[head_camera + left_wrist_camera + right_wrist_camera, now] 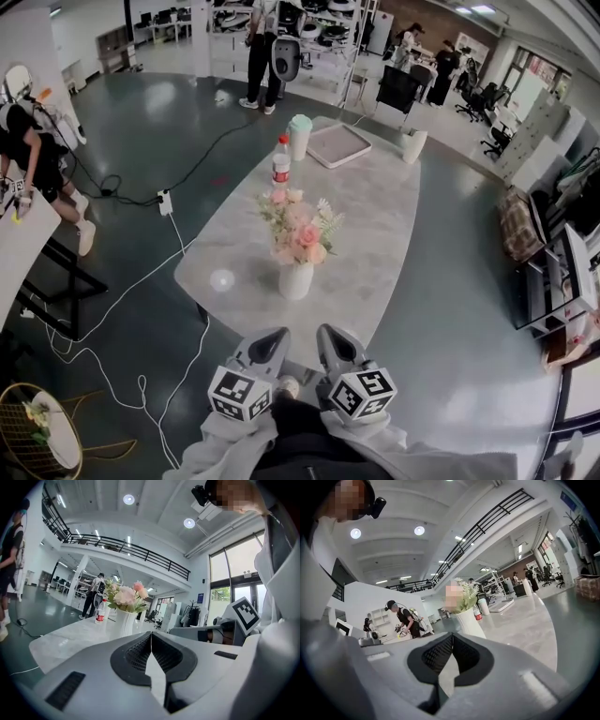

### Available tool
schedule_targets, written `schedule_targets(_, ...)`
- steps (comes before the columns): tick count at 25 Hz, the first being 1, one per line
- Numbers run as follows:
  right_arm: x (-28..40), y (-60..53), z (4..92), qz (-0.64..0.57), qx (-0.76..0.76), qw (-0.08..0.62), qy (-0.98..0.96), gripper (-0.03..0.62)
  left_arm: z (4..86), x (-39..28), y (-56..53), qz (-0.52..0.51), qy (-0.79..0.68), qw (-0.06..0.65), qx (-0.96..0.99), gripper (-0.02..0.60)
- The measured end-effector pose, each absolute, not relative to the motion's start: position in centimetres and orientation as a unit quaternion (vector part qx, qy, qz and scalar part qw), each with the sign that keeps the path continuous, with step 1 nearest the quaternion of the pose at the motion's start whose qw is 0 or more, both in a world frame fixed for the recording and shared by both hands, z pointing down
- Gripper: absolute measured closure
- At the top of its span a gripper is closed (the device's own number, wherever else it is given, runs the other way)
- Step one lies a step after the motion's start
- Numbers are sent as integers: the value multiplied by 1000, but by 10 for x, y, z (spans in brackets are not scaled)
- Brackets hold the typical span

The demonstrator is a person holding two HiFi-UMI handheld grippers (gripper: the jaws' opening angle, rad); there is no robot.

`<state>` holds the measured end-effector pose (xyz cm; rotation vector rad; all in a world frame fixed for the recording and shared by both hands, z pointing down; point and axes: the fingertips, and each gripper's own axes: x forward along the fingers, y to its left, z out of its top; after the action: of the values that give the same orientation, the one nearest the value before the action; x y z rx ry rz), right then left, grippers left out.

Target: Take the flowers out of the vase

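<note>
A white vase (295, 279) stands near the front of the pale marble table (375, 225), holding a bunch of pink and cream flowers (300, 225) with green sprigs. My left gripper (275, 338) and right gripper (330, 336) are side by side just short of the table's near edge, pointing at the vase, both shut and empty. In the left gripper view the jaws (151, 633) meet, with the vase (123, 622) and flowers (125, 595) ahead and left. In the right gripper view the closed jaws (452, 634) point at the vase (468, 623) just ahead.
Farther back on the table are a red-labelled bottle (281, 161), a white cup with a teal lid (300, 136), a grey tray (337, 145) and a white jug (412, 145). Cables (122, 309) trail over the floor at left. People stand at the far end and at left.
</note>
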<state>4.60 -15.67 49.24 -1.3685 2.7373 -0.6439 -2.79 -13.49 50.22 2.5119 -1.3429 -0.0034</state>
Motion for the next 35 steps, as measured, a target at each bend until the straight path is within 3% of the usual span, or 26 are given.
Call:
schedule_targets(32, 22, -243, 492, -163, -434, 21, 886, 591, 515, -52, -227, 7, -467, 151, 871, 578)
schedule_targets(33, 21, -244, 492, -165, -434, 22, 885, 579, 514, -53, -228, 8, -465, 150, 873, 578)
schedule_targets(34, 20, -244, 492, -166, -434, 21, 885, 501, 513, -54, -229, 9, -462, 150, 874, 578)
schedule_targets(35, 18, -244, 491, -165, -434, 20, 885, 473, 513, -55, -230, 9, -459, 150, 876, 578)
